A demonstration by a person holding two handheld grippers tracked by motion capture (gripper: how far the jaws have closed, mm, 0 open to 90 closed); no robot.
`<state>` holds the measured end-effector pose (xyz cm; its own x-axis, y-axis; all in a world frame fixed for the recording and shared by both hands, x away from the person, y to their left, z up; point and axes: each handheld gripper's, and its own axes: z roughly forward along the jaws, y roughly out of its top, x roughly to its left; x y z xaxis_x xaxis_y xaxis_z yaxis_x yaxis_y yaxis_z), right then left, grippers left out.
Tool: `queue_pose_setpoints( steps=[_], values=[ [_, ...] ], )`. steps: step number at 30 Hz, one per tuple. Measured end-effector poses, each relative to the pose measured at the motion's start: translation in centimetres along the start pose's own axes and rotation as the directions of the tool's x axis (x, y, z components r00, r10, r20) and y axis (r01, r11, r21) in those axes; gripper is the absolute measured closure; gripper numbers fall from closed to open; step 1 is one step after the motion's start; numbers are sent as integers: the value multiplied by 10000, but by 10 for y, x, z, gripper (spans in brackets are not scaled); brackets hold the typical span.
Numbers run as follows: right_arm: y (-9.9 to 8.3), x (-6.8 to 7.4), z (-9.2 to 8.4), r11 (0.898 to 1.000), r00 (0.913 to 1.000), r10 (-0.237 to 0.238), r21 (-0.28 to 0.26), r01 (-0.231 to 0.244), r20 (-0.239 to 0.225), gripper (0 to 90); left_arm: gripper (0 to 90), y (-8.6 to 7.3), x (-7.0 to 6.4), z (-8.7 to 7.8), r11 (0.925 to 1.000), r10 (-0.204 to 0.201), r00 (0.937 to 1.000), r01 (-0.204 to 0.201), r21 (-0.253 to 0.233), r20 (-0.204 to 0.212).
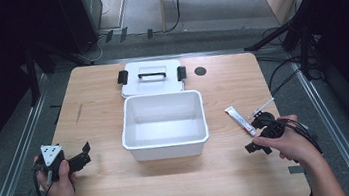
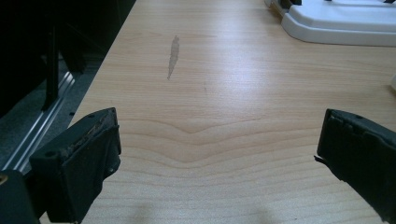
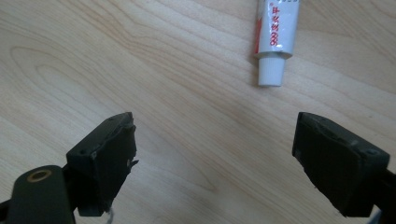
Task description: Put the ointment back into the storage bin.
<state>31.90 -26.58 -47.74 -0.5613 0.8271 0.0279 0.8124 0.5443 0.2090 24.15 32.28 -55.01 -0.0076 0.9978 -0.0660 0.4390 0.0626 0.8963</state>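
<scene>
A white open box [image 1: 164, 125] stands mid-table, its lid [image 1: 152, 77] with black latches lying flat just behind it. A white tube [image 1: 240, 120] with red print lies to the right of the box; its capped end [image 3: 273, 44] points toward my right gripper. The right gripper [image 1: 258, 136] hovers just short of the tube, jaws wide apart and empty [image 3: 215, 149]. My left gripper [image 1: 85, 157] rests low at the table's left front, open and empty [image 2: 219, 149], over bare wood. The lid's edge [image 2: 336, 25] lies far ahead of it.
A thin white stick-like item [image 1: 263, 108] lies beside the tube. A dark round hole [image 1: 200, 71] is in the tabletop at the back right. Metal rails [image 1: 13, 158] run along both table sides. A faint smear [image 2: 173, 56] marks the wood at left.
</scene>
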Motion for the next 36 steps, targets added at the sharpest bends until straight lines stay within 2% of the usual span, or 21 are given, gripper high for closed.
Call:
queue_pose_setpoints(
  steps=[3,6,9,10,13,14,16,20,23,28,33,36],
  values=[
    [14,2,0,9972,9975,201,708,-249,683,130,2,0,0,0,10000,-7,10000,6,58,14],
    [25,6,3,9891,9919,-197,1470,10,1255,131,2,0,0,0,10000,-16,10000,16,74,4],
    [35,5,5,9825,9932,-115,1859,-103,1162,146,2,0,0,0,10000,-37,10000,37,80,11],
    [38,3,6,9828,9942,-112,1845,-88,1071,169,2,0,0,0,10000,-41,10000,41,75,20],
    [46,-4,9,9785,9959,-14,2055,-173,903,334,2,0,1,0,10000,-37,10000,36,79,38],
    [49,-7,10,9766,9980,-23,2146,-115,638,352,2,0,1,0,10000,-40,10000,39,84,36],
    [54,-10,13,9700,9977,-116,2429,-49,664,377,2,0,1,0,9999,-64,9999,63,125,93],
    [63,-11,13,9688,9954,-85,2473,-155,957,403,2,0,2,0,9999,-92,9999,91,112,101],
    [71,-13,16,9704,9925,-293,2416,-2,1188,416,2,0,2,0,9999,-95,9999,94,111,118],
    [78,-18,26,9647,9938,-173,2630,-122,1097,457,2,0,2,0,9998,-148,9997,145,158,174],
    [84,-25,27,9756,9957,286,2145,-469,876,462,2,1,2,1,9996,-173,9997,169,230,199],
    [87,-26,29,9786,9965,341,2000,-488,767,469,2,1,2,1,9996,-190,9996,185,230,205]
  ],
)
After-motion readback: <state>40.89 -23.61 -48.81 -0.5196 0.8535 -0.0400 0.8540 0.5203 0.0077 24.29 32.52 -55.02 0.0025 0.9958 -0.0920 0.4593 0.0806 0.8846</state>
